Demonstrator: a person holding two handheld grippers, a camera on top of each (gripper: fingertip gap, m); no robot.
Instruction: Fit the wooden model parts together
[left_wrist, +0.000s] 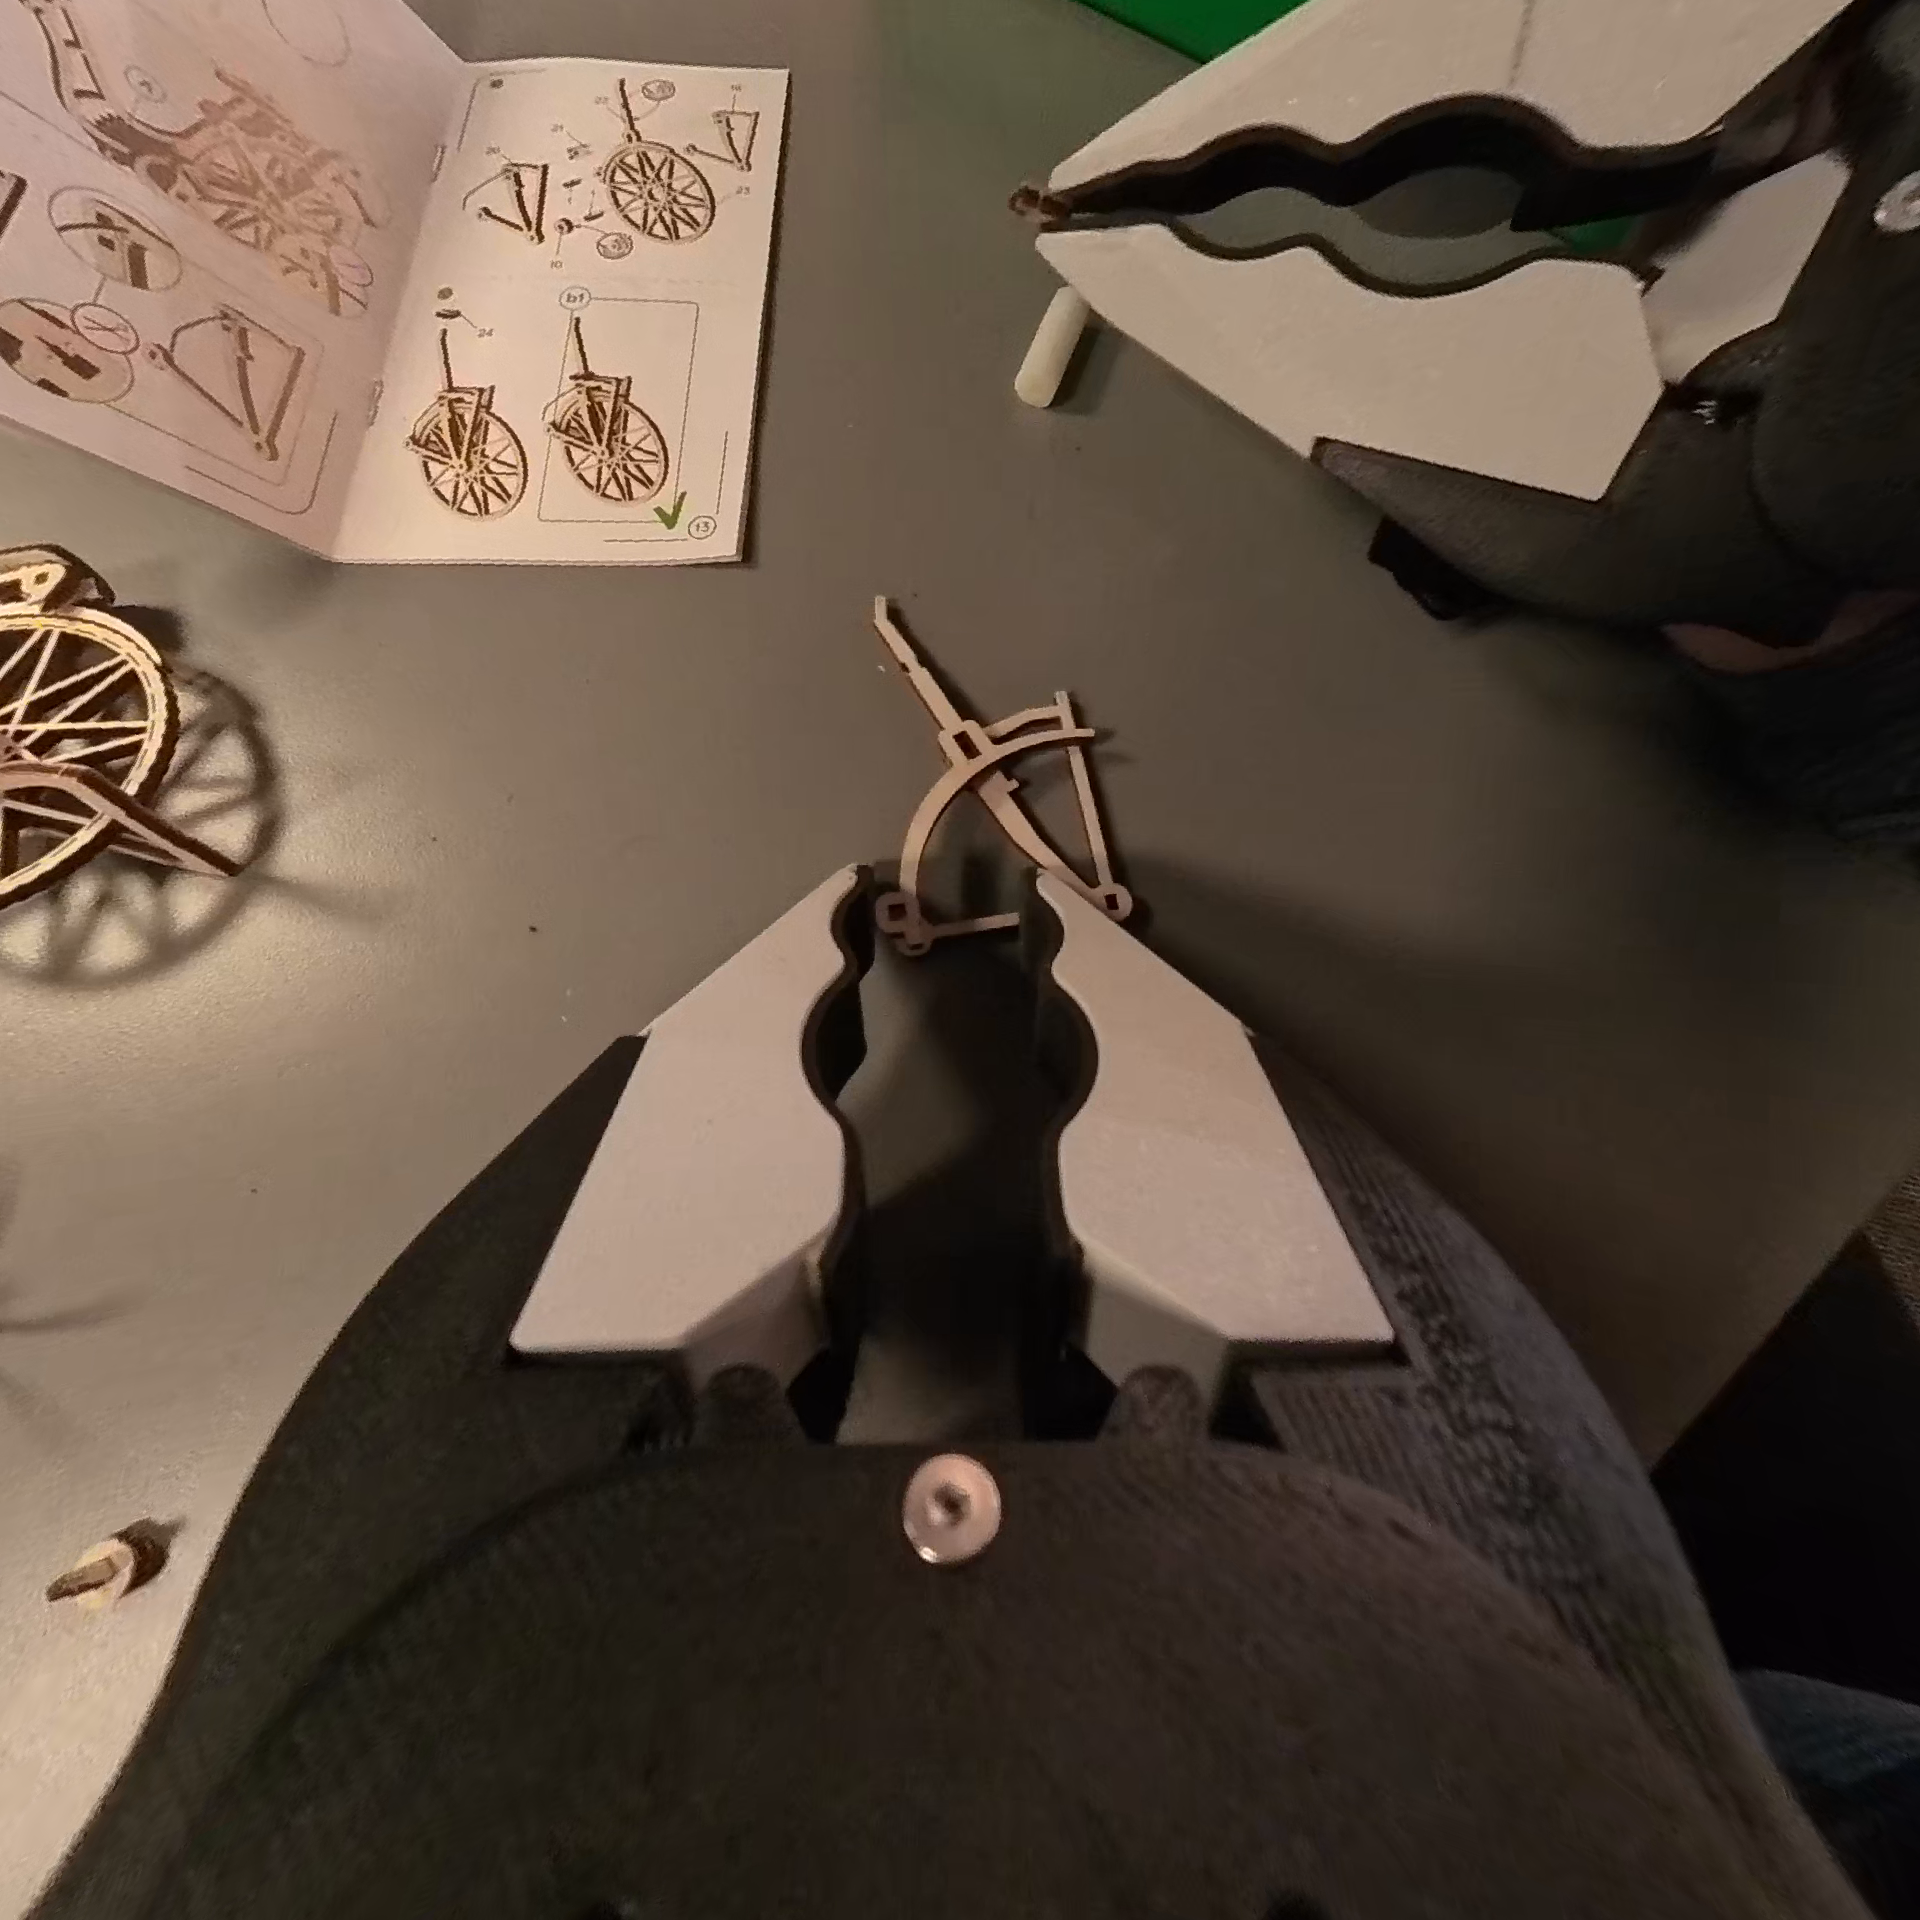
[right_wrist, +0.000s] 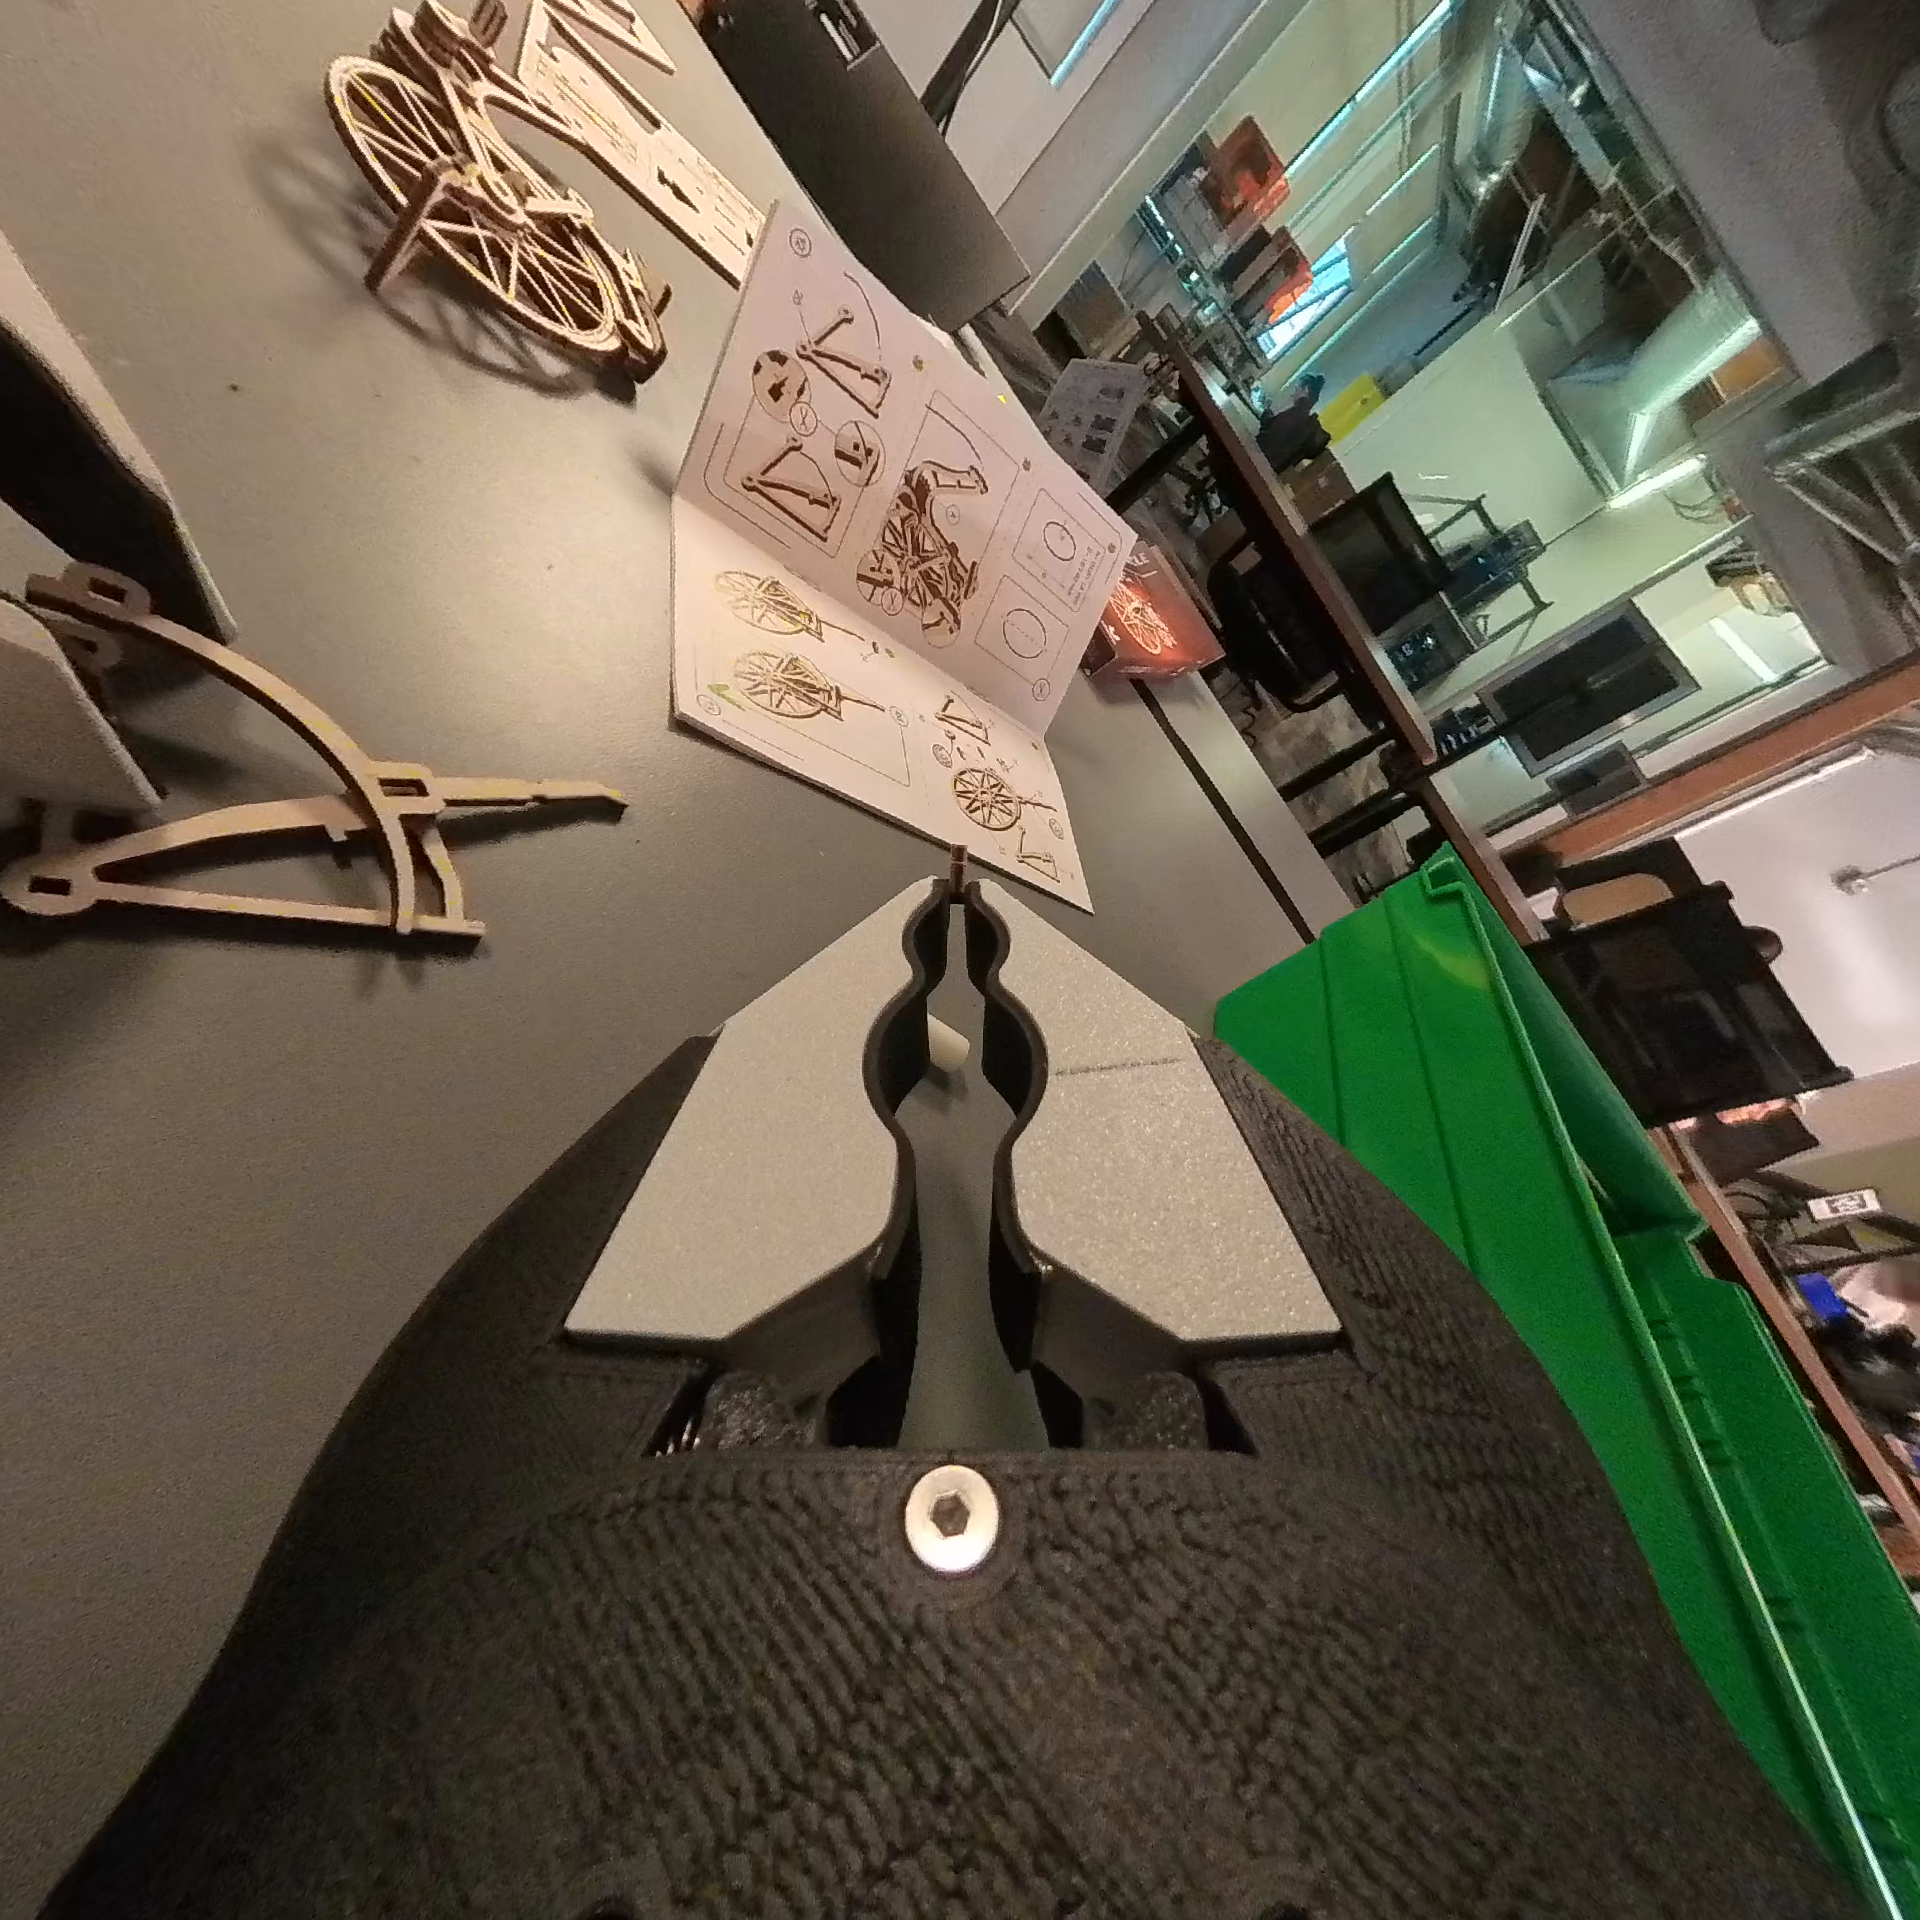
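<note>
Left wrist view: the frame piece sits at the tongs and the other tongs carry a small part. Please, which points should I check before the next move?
1. Small wooden pin pinched at the tips of the right tongs: ok.
2. Wooden frame lying flat on the table: ok.
3. Left tongs firmly closed on the frame: cannot tell; the tips only flank its lower end.
4. Pin lined up with a frame hole: not ok, they are far apart.
5. White stick clear of the frame: ok.

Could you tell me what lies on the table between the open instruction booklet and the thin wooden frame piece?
Nothing: the left wrist view shows only bare grey table between the open instruction booklet and the thin wooden frame piece.
</note>
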